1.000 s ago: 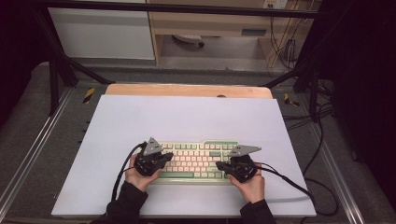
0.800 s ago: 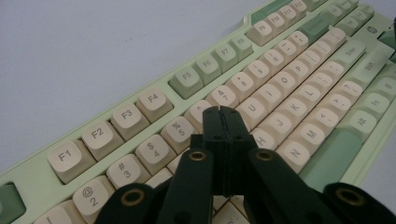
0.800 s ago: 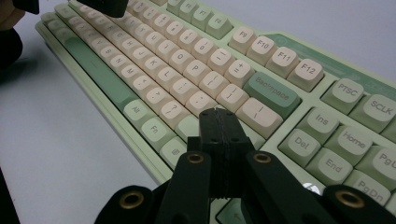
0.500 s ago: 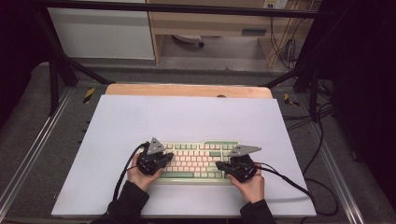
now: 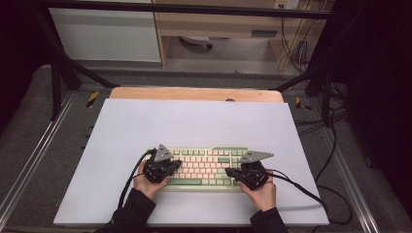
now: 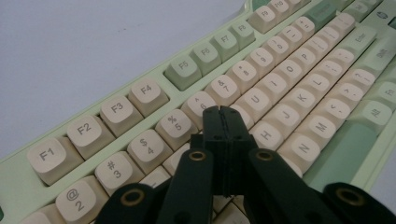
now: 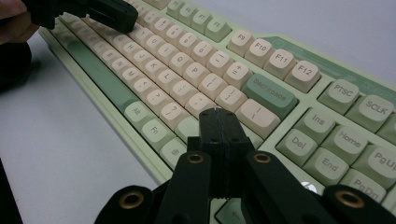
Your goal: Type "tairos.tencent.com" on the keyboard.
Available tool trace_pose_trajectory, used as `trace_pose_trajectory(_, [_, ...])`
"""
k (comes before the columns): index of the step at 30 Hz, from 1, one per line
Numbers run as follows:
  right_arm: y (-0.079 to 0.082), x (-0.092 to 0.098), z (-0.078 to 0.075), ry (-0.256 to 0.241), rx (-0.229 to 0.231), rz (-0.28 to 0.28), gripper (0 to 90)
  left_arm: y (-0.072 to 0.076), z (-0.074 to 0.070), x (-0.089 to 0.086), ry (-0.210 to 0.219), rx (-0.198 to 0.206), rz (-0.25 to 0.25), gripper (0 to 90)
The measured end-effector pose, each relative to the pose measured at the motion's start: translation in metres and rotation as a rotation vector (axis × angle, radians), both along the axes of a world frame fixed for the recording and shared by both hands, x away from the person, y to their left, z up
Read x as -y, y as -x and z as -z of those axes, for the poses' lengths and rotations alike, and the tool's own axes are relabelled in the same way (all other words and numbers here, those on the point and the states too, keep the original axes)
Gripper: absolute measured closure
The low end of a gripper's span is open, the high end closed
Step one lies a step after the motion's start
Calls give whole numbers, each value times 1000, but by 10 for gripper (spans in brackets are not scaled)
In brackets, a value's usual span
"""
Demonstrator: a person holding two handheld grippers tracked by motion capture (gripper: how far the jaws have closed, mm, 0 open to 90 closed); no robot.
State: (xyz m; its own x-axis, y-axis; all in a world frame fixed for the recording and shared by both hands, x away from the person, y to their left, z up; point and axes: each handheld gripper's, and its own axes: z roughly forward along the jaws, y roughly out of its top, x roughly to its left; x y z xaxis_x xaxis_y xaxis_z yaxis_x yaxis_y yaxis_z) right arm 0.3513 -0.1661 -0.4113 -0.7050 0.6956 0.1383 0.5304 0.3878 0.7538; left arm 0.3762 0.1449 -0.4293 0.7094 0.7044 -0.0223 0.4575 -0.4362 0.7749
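High view: both hands are holding a tool over the keyboard (image 5: 206, 166) lying near the surface's (image 5: 194, 121) front edge; left gripper view: left tool (image 6: 223, 116), jaws closed and empty, is hovering near the 6 key; right gripper view: right tool (image 7: 215, 117), closed and empty, is sitting by Backspace (image 7: 269, 95), so key pressing seems mid-way.
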Motion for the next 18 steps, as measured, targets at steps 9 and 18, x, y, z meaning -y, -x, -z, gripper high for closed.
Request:
trace_pose_trajectory(9, [0, 0, 0, -3, -2, -2, 900, 6, -5, -4, 12, 2, 16, 900])
trace_pose_trajectory(18, [1, 0, 0, 3, 2, -10, 900, 12, -9, -13, 14, 2, 26, 900])
